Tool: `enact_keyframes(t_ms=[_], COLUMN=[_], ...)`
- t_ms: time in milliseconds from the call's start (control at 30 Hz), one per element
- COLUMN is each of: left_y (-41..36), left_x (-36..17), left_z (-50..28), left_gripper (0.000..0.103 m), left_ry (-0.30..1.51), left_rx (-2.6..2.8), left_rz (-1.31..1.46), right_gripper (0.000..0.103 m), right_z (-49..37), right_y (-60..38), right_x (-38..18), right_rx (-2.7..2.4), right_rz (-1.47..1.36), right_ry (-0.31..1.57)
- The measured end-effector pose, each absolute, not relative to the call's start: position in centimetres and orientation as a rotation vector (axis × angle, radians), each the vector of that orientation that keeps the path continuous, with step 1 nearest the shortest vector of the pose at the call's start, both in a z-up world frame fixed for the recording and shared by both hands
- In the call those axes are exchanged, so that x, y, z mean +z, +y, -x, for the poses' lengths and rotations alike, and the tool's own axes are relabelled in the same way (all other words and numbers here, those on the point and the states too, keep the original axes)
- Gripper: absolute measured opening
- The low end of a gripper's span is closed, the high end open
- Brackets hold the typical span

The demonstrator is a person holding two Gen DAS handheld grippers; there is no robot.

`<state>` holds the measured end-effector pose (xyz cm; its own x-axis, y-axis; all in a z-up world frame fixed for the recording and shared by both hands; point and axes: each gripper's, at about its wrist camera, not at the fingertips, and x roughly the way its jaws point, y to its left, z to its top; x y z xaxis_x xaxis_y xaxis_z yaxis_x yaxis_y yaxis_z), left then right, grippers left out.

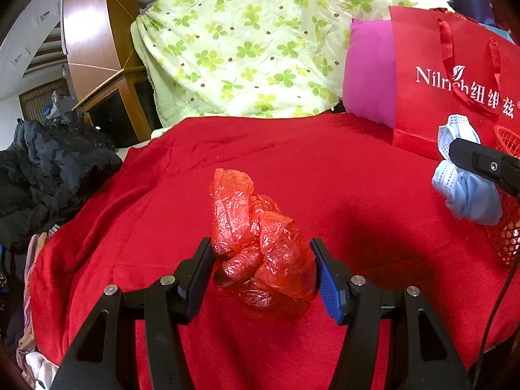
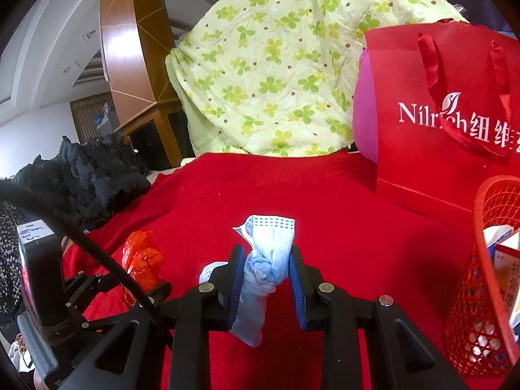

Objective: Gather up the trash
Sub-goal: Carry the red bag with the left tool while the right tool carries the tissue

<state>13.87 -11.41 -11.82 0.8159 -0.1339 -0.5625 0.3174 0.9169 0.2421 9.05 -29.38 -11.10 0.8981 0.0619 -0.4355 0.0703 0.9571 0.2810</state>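
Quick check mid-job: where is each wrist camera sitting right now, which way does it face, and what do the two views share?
Left wrist: rides the left gripper, looking down its fingers at the red plastic bag it grips; the right gripper tip shows at far right.
Right wrist: rides the right gripper, shut on the blue face mask; the left gripper shows lower left, the red mesh basket right.
Shared: red blanket, red gift bag, green quilt.

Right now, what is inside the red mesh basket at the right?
Inside the red mesh plastic basket, white and red printed paper or cardboard packaging shows above the rim. What lies deeper is covered by the mesh wall and the picture's edge.
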Motion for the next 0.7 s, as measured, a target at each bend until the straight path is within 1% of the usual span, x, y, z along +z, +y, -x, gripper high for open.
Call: enact_keyframes(t_ms=[367,700], left_y=[-14.8,-18.5], left_x=[-7.8,-5.7], left_z=[-10.2,-7.9], left_gripper=[0.062,0.062], left_ry=[0.474,0.415], left_rx=[-0.27,-0.314], left_rz=[-0.393,-0.456], right_gripper=[0.029,0.03], right_z=[-5.5,-2.3], right_y=[-31.7,-35.6], right_x=[-8.4,-6.6], right_rx=[-0.017,-0.057], right_rz=[-0.316,-0.395], right_ry=[0.343,0.248])
